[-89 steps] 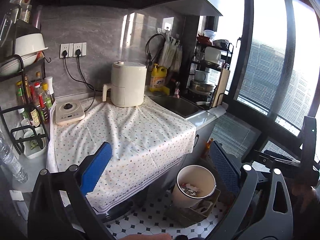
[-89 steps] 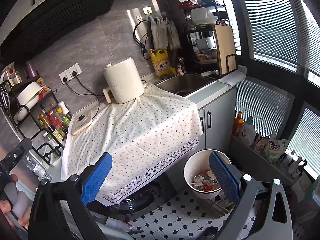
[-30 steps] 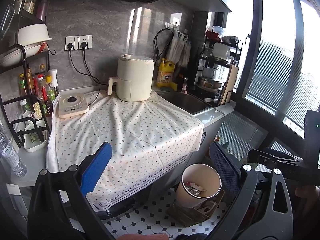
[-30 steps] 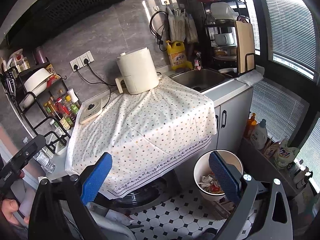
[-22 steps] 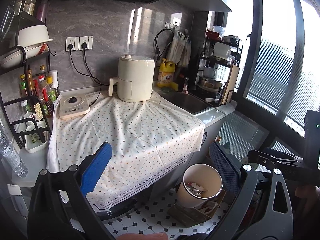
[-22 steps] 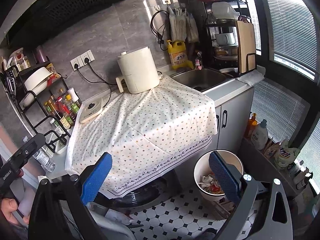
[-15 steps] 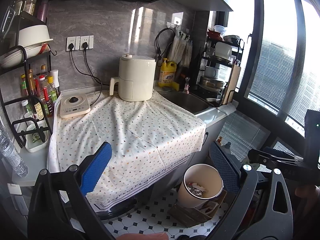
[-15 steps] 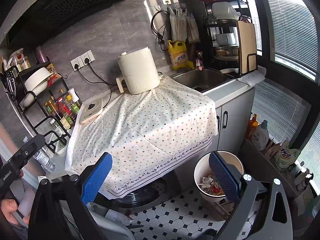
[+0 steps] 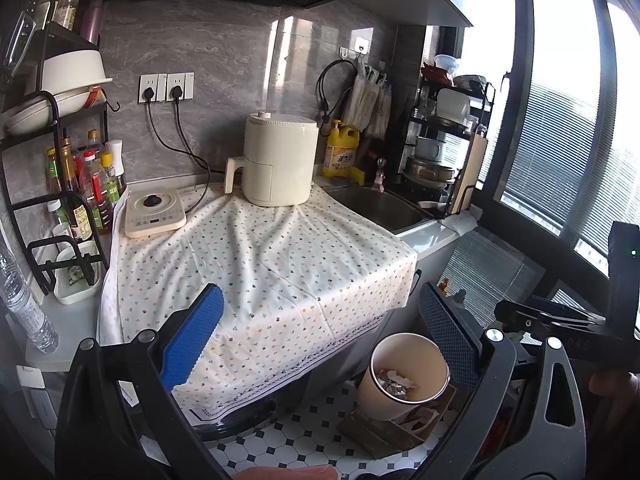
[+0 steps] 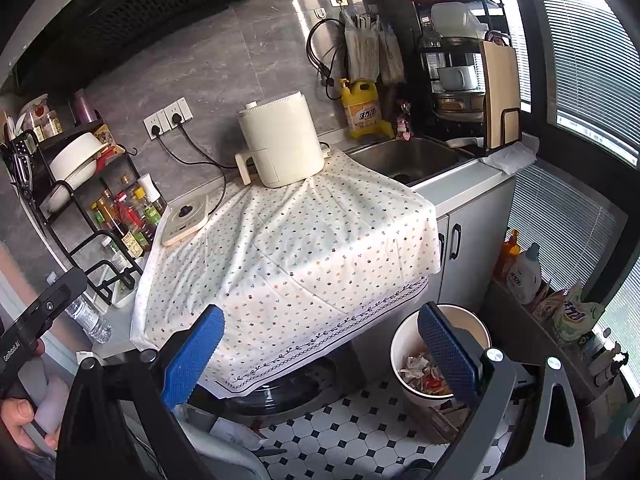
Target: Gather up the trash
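A cream waste bin (image 9: 400, 380) stands on the tiled floor below the counter, with crumpled trash (image 9: 394, 380) inside; it also shows in the right wrist view (image 10: 404, 344) with its trash (image 10: 418, 372). My left gripper (image 9: 320, 332) is open and empty, held in front of the counter above the floor. My right gripper (image 10: 320, 344) is open and empty, with its right finger over the bin's rim. The flowered cloth (image 9: 256, 272) on the counter carries no loose trash that I can see.
A cream air fryer (image 9: 278, 168) and a small induction hob (image 9: 154, 212) sit on the cloth. A sink (image 9: 376, 208) lies to the right, a bottle rack (image 9: 76, 192) to the left. Detergent bottles (image 10: 524, 272) stand by the window. A water bottle (image 9: 20, 304) stands far left.
Both grippers have drawn back and up a little over three seconds; the counter and bin sit slightly farther off. Both stay open and empty.
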{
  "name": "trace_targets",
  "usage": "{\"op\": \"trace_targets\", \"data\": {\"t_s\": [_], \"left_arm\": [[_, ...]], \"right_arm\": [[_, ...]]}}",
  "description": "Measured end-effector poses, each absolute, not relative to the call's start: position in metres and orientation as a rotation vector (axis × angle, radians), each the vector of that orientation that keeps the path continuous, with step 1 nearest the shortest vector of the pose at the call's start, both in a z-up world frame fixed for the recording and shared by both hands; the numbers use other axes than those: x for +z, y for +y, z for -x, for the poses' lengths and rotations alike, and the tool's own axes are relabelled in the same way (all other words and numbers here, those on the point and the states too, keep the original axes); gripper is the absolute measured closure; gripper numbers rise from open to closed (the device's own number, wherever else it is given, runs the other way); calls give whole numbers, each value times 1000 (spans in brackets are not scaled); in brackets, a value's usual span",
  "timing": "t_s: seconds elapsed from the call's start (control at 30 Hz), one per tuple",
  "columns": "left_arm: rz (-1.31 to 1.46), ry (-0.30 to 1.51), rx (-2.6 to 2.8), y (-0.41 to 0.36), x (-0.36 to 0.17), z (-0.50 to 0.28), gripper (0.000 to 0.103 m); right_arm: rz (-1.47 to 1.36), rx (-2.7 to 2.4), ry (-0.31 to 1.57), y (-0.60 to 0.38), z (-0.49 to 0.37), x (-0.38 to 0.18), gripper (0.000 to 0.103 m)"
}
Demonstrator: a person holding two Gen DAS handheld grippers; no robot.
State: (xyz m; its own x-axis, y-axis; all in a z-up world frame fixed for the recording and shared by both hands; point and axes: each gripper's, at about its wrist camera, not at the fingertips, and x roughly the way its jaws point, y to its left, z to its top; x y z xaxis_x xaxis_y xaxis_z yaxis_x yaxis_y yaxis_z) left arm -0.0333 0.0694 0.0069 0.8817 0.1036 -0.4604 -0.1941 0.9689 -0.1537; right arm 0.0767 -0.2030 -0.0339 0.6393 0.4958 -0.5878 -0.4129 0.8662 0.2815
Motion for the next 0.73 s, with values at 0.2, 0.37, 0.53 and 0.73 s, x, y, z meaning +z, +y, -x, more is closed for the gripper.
{"op": "trace_targets", "data": {"t_s": [0.2, 0.37, 0.53, 0.73], "left_arm": [[196, 473, 153, 67, 7, 32, 6], [194, 475, 161, 66, 6, 31, 6], [198, 480, 163, 68, 4, 32, 6], [197, 496, 140, 70, 0, 32, 6]], "right_arm": [[-128, 517, 704, -204, -78, -33, 8], [-131, 512, 714, -203, -78, -35, 8], [-130, 510, 716, -202, -77, -36, 8], [-124, 493, 717, -199, -73, -39, 8]]}}
